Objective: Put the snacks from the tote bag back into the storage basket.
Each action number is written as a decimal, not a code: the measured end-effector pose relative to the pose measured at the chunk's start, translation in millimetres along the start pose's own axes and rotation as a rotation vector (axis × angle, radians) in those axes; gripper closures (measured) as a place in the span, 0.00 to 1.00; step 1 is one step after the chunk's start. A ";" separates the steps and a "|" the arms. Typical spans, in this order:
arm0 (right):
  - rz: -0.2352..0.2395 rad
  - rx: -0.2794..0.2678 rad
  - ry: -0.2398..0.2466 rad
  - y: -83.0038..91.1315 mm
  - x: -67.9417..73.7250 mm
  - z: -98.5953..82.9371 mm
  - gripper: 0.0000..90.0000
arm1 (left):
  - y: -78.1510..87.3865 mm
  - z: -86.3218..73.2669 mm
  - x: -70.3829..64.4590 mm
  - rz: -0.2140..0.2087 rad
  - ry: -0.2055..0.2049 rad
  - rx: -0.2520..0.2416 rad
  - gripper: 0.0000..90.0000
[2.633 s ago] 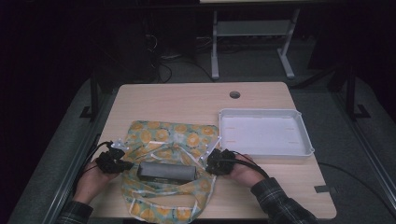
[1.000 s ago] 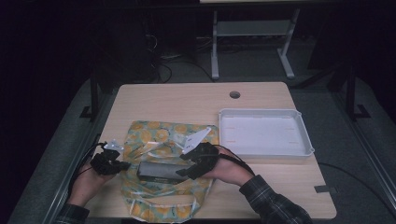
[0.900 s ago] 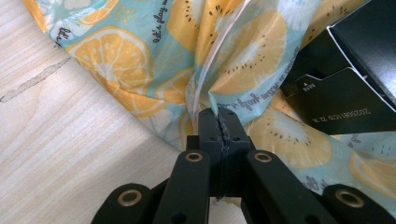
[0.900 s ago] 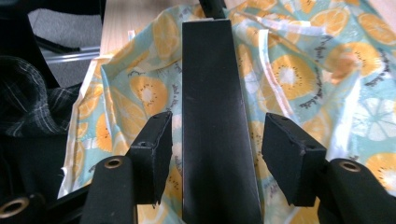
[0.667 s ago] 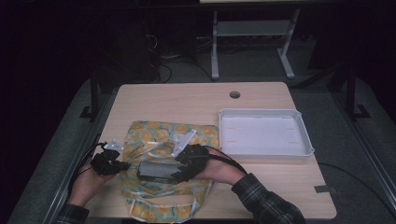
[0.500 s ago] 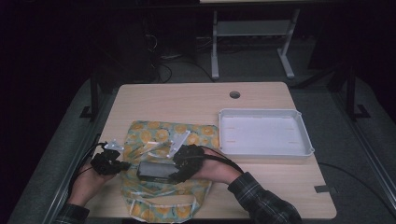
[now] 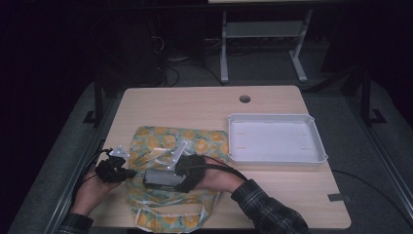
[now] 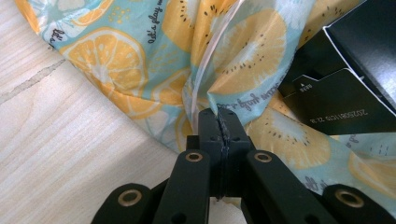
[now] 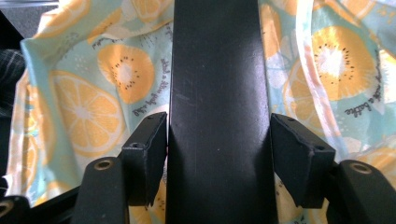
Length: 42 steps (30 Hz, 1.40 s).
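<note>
A fruit-print fabric bag (image 7: 195, 141) lies flat on the wooden table (image 7: 195, 105), near its front left. A long black box (image 7: 163, 179) rests across the bag's middle. My left gripper (image 7: 127, 171) sits at the bag's left edge. In the left gripper view my left gripper (image 8: 220, 119) is shut on a pinched fold of the bag (image 8: 112, 65), with the box (image 8: 345, 93) off to the right. My right gripper (image 7: 182, 178) is at the box's right end. In the right gripper view my right gripper (image 9: 218, 133) grips the box (image 9: 217, 93), one jaw pressed against each side, with the bag (image 9: 79, 107) beneath.
A white shallow tray (image 7: 275, 139) stands empty on the right half of the table. A round cable hole (image 7: 244, 99) is near the far edge. Bare wood lies beyond the bag and along the front right. Dark floor and a metal stand lie behind.
My right gripper moved left from the bag's right edge onto the box's right end. The left gripper stayed on the bag's left edge.
</note>
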State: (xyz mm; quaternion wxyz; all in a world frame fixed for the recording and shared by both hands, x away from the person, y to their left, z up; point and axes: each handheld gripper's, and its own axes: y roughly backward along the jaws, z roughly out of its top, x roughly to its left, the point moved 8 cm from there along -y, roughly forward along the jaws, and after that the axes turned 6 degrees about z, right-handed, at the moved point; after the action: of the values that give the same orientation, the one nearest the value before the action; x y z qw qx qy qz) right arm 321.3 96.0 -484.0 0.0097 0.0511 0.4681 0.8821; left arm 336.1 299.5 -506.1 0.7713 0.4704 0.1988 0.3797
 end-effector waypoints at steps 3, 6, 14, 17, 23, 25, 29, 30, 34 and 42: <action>0.000 0.019 -0.009 -4.1 -0.4 -2.3 0.42 | 1.6 -0.8 0.5 0.001 -0.003 0.005 0.99; -0.002 0.040 -0.010 -7.3 -1.0 -6.0 0.42 | 1.4 -0.1 0.8 0.004 -0.003 0.003 0.99; -0.001 0.060 -0.017 -8.1 -1.1 -9.4 0.43 | 0.4 0.0 0.1 -0.001 -0.001 0.004 0.99; -0.002 0.059 -0.005 -7.8 -0.7 -9.1 0.45 | -0.2 0.6 -0.1 0.000 -0.001 0.000 0.99; -0.010 0.062 0.001 -7.0 -0.1 -9.2 0.46 | -0.7 1.0 -0.5 -0.002 -0.005 0.001 0.99; -0.003 0.063 -0.001 -6.5 0.6 -9.5 0.46 | -0.7 0.9 -0.3 -0.003 -0.006 0.002 0.99; -0.004 0.055 0.006 -5.0 0.9 -8.4 0.46 | -0.7 0.8 -0.7 -0.005 -0.007 0.002 0.99; -0.004 0.052 0.006 -4.1 1.4 -7.9 0.46 | -0.6 0.7 -0.6 -0.005 -0.008 0.004 0.99; -0.002 0.045 0.005 -0.4 3.2 -5.8 0.46 | -0.7 0.7 -0.4 -0.005 -0.007 0.005 0.99; -0.011 0.017 0.010 12.8 5.7 0.9 0.46 | -0.5 0.6 -1.1 -0.005 -0.014 0.016 0.99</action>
State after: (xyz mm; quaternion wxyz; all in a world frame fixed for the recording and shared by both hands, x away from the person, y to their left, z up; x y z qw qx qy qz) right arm 316.1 89.9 -472.5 0.0115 0.0442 0.4761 0.8782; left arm 336.0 298.2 -506.4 0.7698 0.4787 0.1975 0.3730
